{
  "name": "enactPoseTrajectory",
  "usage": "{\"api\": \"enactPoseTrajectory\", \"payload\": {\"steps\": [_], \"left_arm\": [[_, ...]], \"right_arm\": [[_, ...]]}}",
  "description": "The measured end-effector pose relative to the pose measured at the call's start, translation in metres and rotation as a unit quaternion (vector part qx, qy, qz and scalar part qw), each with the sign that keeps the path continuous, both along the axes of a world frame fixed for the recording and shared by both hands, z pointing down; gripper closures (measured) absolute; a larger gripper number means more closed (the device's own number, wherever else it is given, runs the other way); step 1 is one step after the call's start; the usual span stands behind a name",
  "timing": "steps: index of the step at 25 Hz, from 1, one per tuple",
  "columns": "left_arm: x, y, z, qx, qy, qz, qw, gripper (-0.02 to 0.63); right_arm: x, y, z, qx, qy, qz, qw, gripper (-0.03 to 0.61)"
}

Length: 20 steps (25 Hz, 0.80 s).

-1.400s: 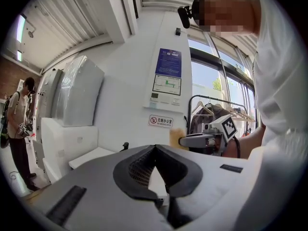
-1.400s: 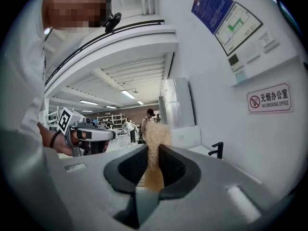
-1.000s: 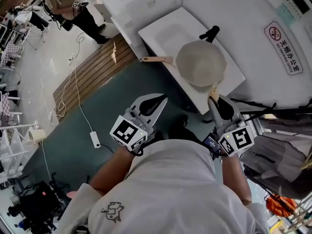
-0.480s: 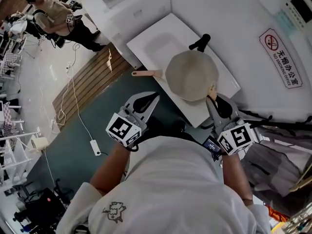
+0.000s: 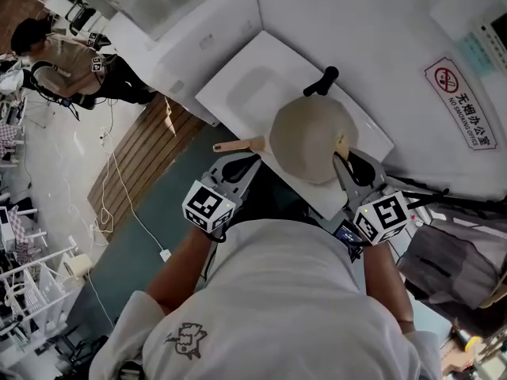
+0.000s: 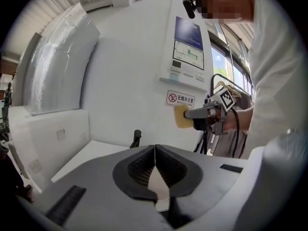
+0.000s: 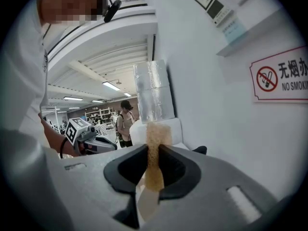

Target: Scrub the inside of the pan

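While the pan (image 5: 310, 137) sits on the white counter (image 5: 238, 85) with its wooden handle (image 5: 238, 145) pointing toward the person's left, the step in hand appears to be the approach rather than the scrubbing itself. The right tongs (image 7: 153, 153) are pinching a tan sponge (image 7: 156, 138), which stands up between the jaws. In the head view that sponge lies over the pan's near right rim, though contact with the pan cannot be confirmed. The left tongs (image 6: 155, 149) are pressed together with nothing between them and hover just beside the handle end. In my judgement the next move calls for the sponge to be lowered into the bowl and worked across the inside. The left tongs would have to spread and take the handle if the pan is to be steadied. Only the head view shows the pan; neither gripper view takes it in. The left gripper view shows the sponge side-on, projecting from the right tongs, and the right gripper view alone shows the pinch itself.
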<state>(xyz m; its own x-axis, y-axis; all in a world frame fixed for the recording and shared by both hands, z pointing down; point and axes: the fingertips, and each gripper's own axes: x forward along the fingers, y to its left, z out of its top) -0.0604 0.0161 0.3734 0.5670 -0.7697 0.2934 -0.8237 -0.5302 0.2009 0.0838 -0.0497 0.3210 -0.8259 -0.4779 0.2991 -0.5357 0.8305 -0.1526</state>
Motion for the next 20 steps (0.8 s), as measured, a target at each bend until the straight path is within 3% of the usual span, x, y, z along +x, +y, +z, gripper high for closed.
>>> {"api": "enactPoseTrajectory", "payload": {"steps": [5, 13, 17, 20], "left_arm": [[-0.015, -0.022, 0.023, -0.028, -0.023, 0.075, 0.9966, 0.606], [-0.032, -0.044, 0.088, -0.098, -0.061, 0.183, 0.9763, 0.549], [-0.043, -0.046, 0.118, -0.118, -0.106, 0.226, 0.9612, 0.514], [-0.055, -0.04, 0.145, -0.119, -0.172, 0.265, 0.9411, 0.492]], "right_arm": [[-0.014, -0.022, 0.01, -0.013, 0.007, 0.046, 0.999, 0.515], [-0.014, -0.059, 0.027, -0.023, 0.025, 0.13, 0.991, 0.514], [-0.012, -0.073, 0.044, -0.041, 0.037, 0.168, 0.984, 0.514], [-0.013, -0.077, 0.059, -0.054, 0.046, 0.189, 0.979, 0.514]]}}
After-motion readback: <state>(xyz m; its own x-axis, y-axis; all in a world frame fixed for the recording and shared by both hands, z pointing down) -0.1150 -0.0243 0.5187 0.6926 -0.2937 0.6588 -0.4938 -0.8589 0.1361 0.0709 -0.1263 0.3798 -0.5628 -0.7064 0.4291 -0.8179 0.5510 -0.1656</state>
